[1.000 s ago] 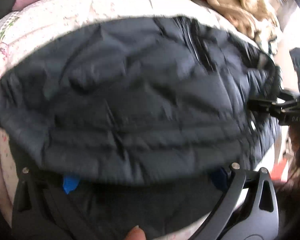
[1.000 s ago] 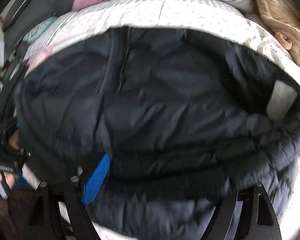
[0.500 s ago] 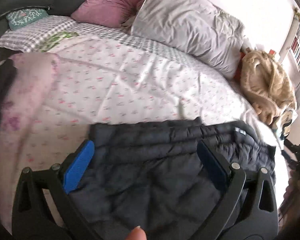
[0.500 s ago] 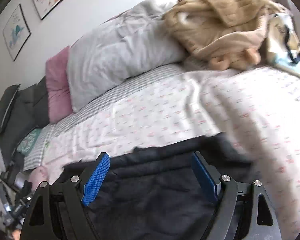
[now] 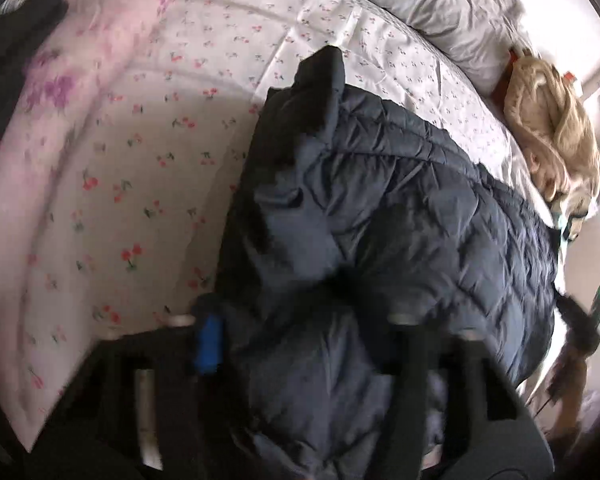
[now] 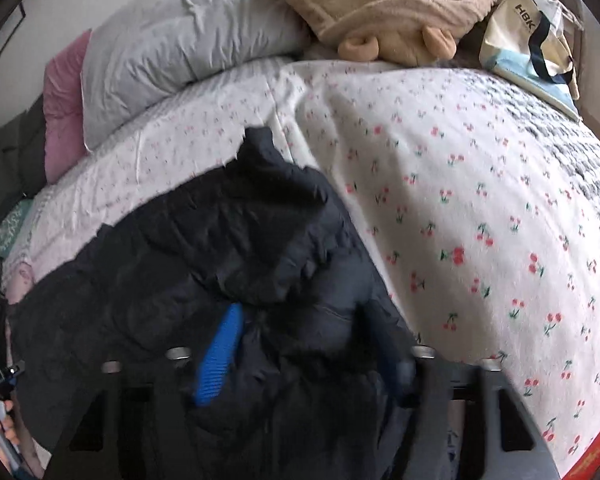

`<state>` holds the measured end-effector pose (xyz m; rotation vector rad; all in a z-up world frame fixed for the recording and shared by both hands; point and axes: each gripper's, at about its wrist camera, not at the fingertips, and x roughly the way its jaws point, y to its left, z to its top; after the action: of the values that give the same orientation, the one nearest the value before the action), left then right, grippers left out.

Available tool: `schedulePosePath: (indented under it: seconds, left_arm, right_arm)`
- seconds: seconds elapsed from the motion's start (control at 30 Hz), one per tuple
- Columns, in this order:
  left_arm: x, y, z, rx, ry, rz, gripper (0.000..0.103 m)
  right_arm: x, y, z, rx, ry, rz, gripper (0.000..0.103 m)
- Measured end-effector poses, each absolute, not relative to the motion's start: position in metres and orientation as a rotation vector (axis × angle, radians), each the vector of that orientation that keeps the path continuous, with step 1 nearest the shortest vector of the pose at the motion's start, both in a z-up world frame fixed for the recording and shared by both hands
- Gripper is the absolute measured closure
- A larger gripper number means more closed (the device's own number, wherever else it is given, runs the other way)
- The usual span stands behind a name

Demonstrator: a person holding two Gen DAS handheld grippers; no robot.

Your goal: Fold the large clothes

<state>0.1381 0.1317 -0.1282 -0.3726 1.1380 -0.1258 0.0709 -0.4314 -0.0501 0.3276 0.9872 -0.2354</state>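
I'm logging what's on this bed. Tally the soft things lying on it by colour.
Dark navy: 1, the quilted jacket
Grey: 1, the large pillow
Pink: 1, the pillow beside it
Tan: 1, the fleece blanket
Cream and blue: 1, the tote bag
Total: 5

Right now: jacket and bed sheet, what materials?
Jacket: looks like thin synthetic shell, nylon-like, slight sheen, quilted stitching, puffy fill.
Bed sheet: looks like matte woven cotton, soft creases, printed cherries. Exact fibres can't be confirmed.
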Motion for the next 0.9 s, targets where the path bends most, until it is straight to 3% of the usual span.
schedulePosePath:
  seconds: [0.03,0.07,0.3,0.4,0.5,0.53,0.63,0.73,0.8,0.83,0.9]
  left_arm:
    - [0.136,0.130,-0.125,-0.372,1.121,-0.114,0.082]
    - [0.135,0.127,-0.118,-0.373,1.089,-0.112,0.095]
    - [0.144,0.116,-0.055,-0.450,0.789,-0.151,0.098]
    - [0.157,0.110,-0.055,-0.433,0.713,-0.111,0.098]
    - [0.178,0.103,-0.081,-0.398,0.750,-0.003,0.096]
    - [0.183,0.103,-0.091,-0.386,0.783,0.030,0.092]
    - [0.191,0.108,-0.119,-0.383,0.894,0.137,0.068]
    - [0.183,0.115,-0.106,-0.415,0.868,0.179,0.062]
    - [0.174,0.114,-0.087,-0.403,0.821,0.172,0.047]
    - [0.170,0.112,-0.079,-0.397,0.797,0.167,0.035]
    - [0.156,0.101,-0.058,-0.372,0.745,0.153,0.027]
  right_arm:
    - [0.072,-0.429,-0.049,0.328,0.977,-0.234,0.088]
    - [0.074,-0.427,-0.045,0.333,0.962,-0.233,0.092]
    - [0.079,-0.426,0.005,0.354,0.725,-0.227,0.095]
    - [0.093,-0.434,-0.002,0.391,0.728,-0.263,0.095]
    - [0.111,-0.439,-0.025,0.379,0.787,-0.318,0.095]
    - [0.116,-0.440,-0.038,0.364,0.825,-0.344,0.094]
    - [0.125,-0.441,-0.066,0.325,0.913,-0.379,0.082]
    - [0.123,-0.440,-0.059,0.311,0.927,-0.391,0.081]
    - [0.118,-0.436,-0.043,0.306,0.905,-0.396,0.080]
    - [0.115,-0.432,-0.036,0.302,0.891,-0.392,0.075]
    - [0.108,-0.415,-0.022,0.285,0.860,-0.364,0.053]
